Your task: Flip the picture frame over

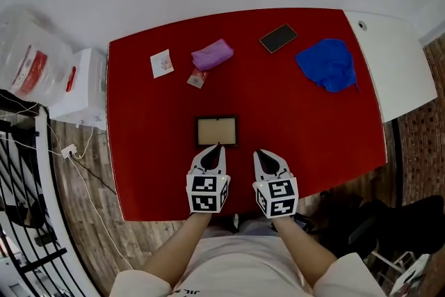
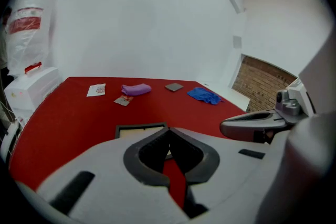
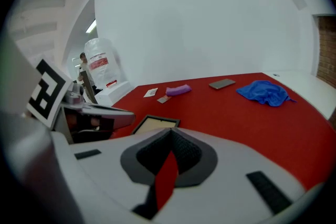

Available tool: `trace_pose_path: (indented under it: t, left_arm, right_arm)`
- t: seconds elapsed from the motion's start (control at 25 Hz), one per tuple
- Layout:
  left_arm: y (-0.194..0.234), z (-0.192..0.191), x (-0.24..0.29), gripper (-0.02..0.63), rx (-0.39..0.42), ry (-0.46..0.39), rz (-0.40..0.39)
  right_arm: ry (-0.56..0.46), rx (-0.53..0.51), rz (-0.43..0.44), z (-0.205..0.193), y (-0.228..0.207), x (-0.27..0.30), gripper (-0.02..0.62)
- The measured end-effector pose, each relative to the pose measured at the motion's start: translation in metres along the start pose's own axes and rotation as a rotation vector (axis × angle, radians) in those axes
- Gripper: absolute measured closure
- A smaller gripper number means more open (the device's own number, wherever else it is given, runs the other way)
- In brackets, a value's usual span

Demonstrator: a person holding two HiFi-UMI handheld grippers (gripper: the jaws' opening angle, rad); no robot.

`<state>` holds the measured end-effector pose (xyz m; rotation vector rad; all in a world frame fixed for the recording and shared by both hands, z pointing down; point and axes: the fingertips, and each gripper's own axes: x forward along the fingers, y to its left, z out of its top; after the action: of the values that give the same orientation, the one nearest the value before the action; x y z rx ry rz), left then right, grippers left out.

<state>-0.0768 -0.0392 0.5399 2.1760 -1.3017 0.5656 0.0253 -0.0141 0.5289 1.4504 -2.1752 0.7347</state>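
A small picture frame (image 1: 217, 131) with a dark border and a tan panel lies flat on the red table (image 1: 313, 129), near its front middle. It also shows just past the jaws as the frame (image 2: 139, 129) in the left gripper view, and to the left as the frame (image 3: 156, 123) in the right gripper view. My left gripper (image 1: 216, 147) is shut and empty, its tips just at the frame's near edge. My right gripper (image 1: 259, 153) is shut and empty, a little to the right of the frame and short of it.
At the back of the table lie a white card (image 1: 162, 63), a purple pouch (image 1: 212, 54) with a small packet (image 1: 197, 78), a dark phone (image 1: 278, 38) and a crumpled blue cloth (image 1: 329, 64). A white box (image 1: 80, 90) and plastic bag (image 1: 31, 55) stand off the left edge.
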Motion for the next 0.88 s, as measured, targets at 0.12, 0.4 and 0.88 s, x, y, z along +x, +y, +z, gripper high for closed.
trace_pose_path:
  t: [0.12, 0.4, 0.88]
  left_arm:
    - [0.0, -0.005, 0.02, 0.6, 0.004, 0.029, 0.007]
    - [-0.006, -0.02, 0.063, 0.571, 0.028, 0.112, -0.003]
    - [-0.017, -0.051, 0.115, 0.468, 0.043, 0.271, 0.054]
  right_arm:
    - [0.01, 0.014, -0.003, -0.007, -0.006, 0.006, 0.591]
    - [0.034, 0.038, -0.005, -0.019, -0.018, 0.018, 0.591]
    - [0.06, 0.081, -0.012, -0.034, -0.037, 0.03, 0.591]
